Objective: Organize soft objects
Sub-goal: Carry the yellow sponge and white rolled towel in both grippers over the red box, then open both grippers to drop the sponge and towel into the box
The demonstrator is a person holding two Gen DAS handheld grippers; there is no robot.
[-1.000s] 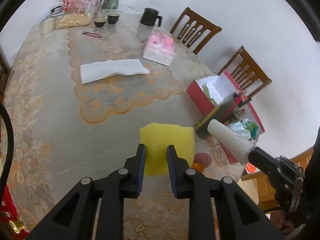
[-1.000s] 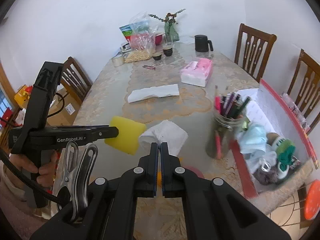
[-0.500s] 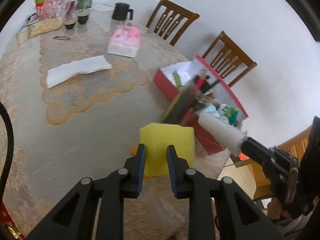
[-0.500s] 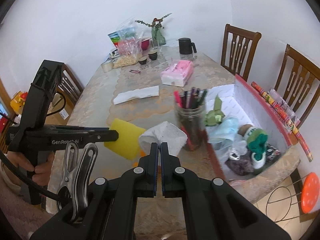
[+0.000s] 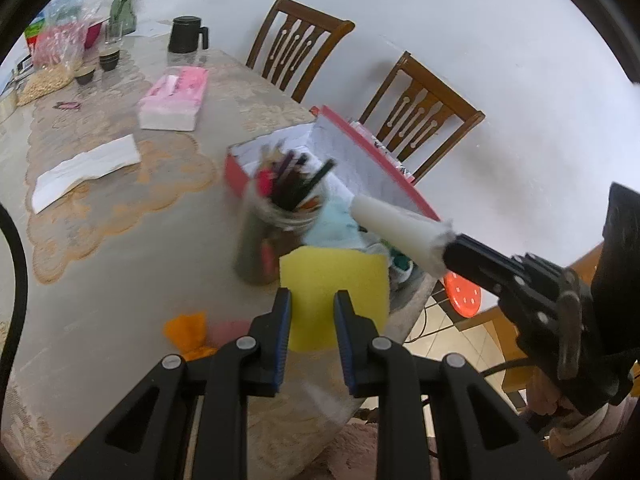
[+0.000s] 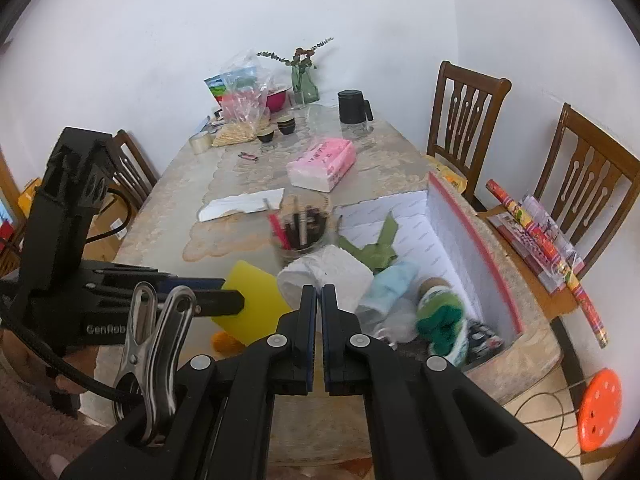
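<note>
Since the earlier frame both hands had carried their loads across the table (image 6: 192, 184) toward the red box (image 6: 472, 236); the pen jar (image 5: 276, 224), which had sat off to the right of the sponge in the left wrist view, now stood just behind it, and the box lay close beyond the jar. The left gripper (image 5: 312, 320) was narrowed onto the yellow sponge (image 5: 332, 280), its blue pads pressing the near edge while most of the slab stuck out forward, held clear of the table just short of the box's near end. The right gripper (image 6: 319, 312) was pinched almost fully together on a fold of the white cloth (image 6: 328, 276), which bunched up ahead of the jaws, over the near end of the box beside the pen jar.

Both things looked very light and yielding. The sponge would likely squash under the pads and spring back on release, so a grip by one edge seemed enough, though it might flop or twist. The cloth looked limp and would probably drape and trail, so a pinch on a thick fold should hold better than on a single layer. Inside the box already lay a pale blue cloth (image 6: 388, 284), a green piece (image 6: 380, 248) and a green and white bundle (image 6: 440, 312)
</note>
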